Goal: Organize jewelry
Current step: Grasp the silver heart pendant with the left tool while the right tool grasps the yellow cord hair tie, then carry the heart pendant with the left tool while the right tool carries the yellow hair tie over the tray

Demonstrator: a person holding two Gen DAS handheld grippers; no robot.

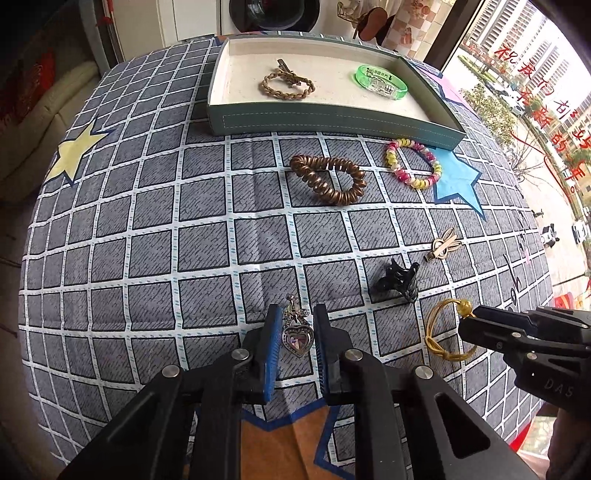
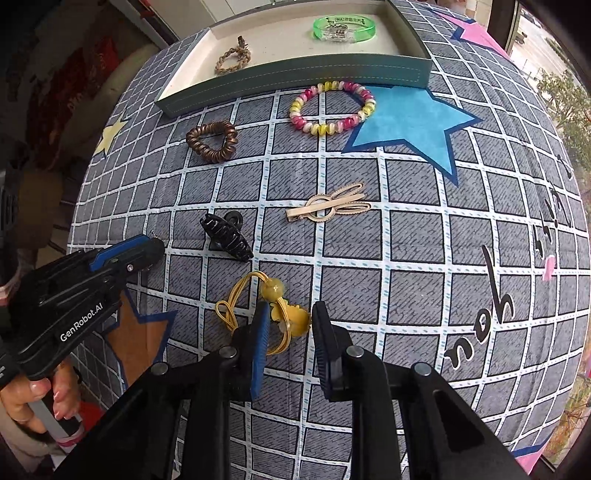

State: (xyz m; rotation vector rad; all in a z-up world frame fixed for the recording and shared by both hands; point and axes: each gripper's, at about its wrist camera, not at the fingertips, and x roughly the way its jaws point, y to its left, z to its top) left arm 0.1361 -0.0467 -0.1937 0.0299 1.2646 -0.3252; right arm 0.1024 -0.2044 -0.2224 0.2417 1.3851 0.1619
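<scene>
Both wrist views low, near tablecloth, facing tray — shared; right view further right.

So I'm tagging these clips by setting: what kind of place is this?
Probably a home: a washing machine and pale sofa behind the cloth-covered table, and a window onto apartment towers.

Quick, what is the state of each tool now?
Left tool: open, around the heart pendant, not gripping.
Right tool: open, around the yellow hair tie.
</scene>
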